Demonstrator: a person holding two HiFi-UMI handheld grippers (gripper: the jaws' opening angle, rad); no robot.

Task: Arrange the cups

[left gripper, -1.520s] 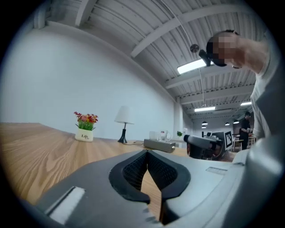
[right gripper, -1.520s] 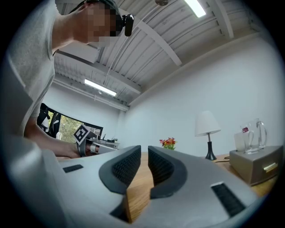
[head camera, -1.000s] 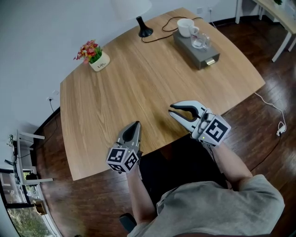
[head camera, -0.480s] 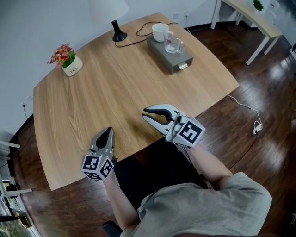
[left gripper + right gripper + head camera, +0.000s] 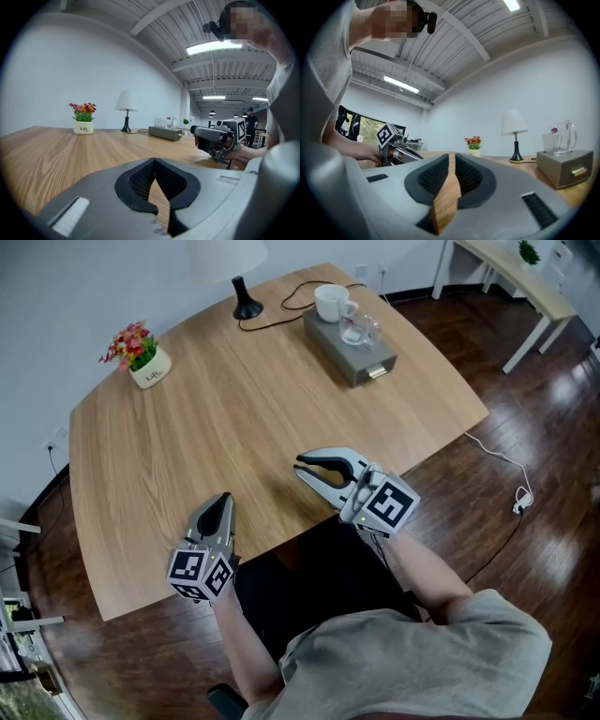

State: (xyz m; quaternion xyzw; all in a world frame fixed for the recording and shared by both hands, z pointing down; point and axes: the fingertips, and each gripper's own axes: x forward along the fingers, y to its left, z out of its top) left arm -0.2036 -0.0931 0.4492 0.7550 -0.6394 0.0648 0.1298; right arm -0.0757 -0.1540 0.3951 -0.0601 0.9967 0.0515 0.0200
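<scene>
A white mug and a clear glass cup stand on a grey drawer box at the table's far right. The left gripper view shows them small in the distance, mug beside glass cup. In the right gripper view the glass cup is at the right. My left gripper rests shut and empty over the near table edge. My right gripper is shut and empty too, hovering level over the near edge, far from the cups.
A black lamp base with its cord stands at the back. A white pot of flowers is at the far left corner. The wooden table is otherwise bare. A white cable lies on the dark floor; a second table stands at upper right.
The head camera has swung, so the table and the cups sit further left in view. Both grippers keep their spots at the near edge, still shut.
</scene>
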